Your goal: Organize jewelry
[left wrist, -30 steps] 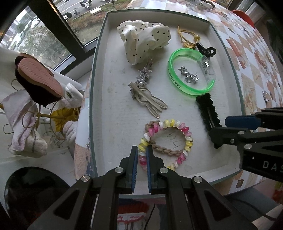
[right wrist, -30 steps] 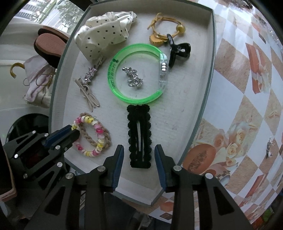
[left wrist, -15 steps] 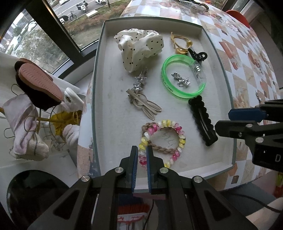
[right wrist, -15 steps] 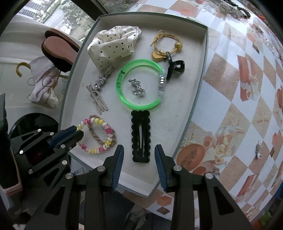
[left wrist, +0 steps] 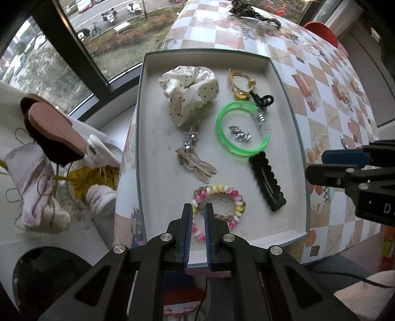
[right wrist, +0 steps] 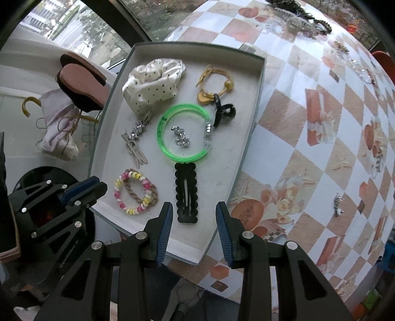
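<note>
A white tray (left wrist: 158, 172) (right wrist: 249, 81) holds a polka-dot scrunchie (left wrist: 190, 91) (right wrist: 153, 84), a green bangle (left wrist: 223, 138) (right wrist: 163, 145) around a silver charm (left wrist: 239, 132), a black snap clip (left wrist: 266, 182) (right wrist: 186, 192), a black claw clip (left wrist: 263, 100), a yellow cord tie (left wrist: 240, 84), silver hairpins (left wrist: 195, 163) and a beaded coil bracelet (left wrist: 217, 205) (right wrist: 134, 191). My left gripper (left wrist: 197, 222) is nearly shut and empty, above the tray's near edge by the bracelet. My right gripper (right wrist: 193, 222) is open and empty, above the near edge by the black snap clip.
The checkered table (right wrist: 321, 148) carries loose jewelry: a small silver piece (right wrist: 337, 202) to the right and several hair accessories (right wrist: 298, 17) at the far end. Slippers (left wrist: 49, 130) and cloths hang on a rack left of the table. A window lies beyond.
Both grippers have pulled back and up from the tray, so more of the table shows. The tray's items have not moved. Jaw openings are unchanged.
</note>
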Tool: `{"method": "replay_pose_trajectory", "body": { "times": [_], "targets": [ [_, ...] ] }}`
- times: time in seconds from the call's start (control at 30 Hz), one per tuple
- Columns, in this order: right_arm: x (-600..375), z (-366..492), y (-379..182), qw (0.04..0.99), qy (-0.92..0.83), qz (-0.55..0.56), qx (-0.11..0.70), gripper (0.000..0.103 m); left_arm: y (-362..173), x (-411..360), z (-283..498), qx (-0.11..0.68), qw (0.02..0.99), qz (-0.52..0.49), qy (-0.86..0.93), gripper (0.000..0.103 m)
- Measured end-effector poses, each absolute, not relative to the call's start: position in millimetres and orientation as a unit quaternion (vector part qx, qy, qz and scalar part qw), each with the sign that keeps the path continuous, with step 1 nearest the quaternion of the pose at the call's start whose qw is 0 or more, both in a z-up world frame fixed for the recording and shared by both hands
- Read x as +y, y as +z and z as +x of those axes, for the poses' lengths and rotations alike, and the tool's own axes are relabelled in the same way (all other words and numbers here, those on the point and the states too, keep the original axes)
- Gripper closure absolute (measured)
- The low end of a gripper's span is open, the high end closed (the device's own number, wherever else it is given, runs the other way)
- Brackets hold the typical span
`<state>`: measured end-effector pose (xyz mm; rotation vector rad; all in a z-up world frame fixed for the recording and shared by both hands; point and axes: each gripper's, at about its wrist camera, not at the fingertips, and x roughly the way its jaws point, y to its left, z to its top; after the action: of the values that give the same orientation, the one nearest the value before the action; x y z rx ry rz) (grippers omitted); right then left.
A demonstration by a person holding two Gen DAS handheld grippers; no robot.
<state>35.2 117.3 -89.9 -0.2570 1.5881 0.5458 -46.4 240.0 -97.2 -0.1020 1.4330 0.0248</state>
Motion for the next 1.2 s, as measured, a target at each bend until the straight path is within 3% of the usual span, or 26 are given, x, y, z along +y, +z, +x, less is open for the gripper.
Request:
{"method": "replay_pose_trajectory", "body": {
  "times": [0.5, 0.53, 0.57, 0.6, 0.63, 1.0, 1.07, 1.2],
  "targets": [
    [106, 32, -83, 0.673, 0.207, -0.089, 0.705, 0.064, -92, 245, -49, 0.657, 0.753, -0.027, 0.004, 0.09],
    [107, 33, -82, 0.673, 0.208, -0.09, 0.704, 0.064, -91, 246, -49, 0.656, 0.754, -0.028, 0.01, 0.086],
    [109, 33, -82, 0.673, 0.21, -0.091, 0.703, 0.064, -90, 247, -49, 0.656, 0.754, -0.027, 0.016, 0.071],
    [110, 34, -80, 0.673, 0.213, -0.093, 0.702, 0.064, -89, 248, -49, 0.655, 0.755, -0.027, 0.024, 0.015],
    [110, 34, -80, 0.673, 0.216, -0.094, 0.701, 0.064, -84, 249, -51, 0.647, 0.761, -0.019, 0.047, 0.0],
    [111, 37, -53, 0.684, 0.244, -0.101, 0.68, 0.063, -36, 244, -56, 0.616, 0.782, -0.018, 0.095, 0.0],
    [108, 38, -41, 0.691, 0.245, -0.101, 0.673, 0.052, -25, 240, -57, 0.607, 0.788, -0.029, 0.098, 0.0],
    [101, 40, -13, 0.706, 0.244, -0.104, 0.656, 0.047, -7, 235, -58, 0.598, 0.793, -0.033, 0.111, 0.0]
  ]
}}
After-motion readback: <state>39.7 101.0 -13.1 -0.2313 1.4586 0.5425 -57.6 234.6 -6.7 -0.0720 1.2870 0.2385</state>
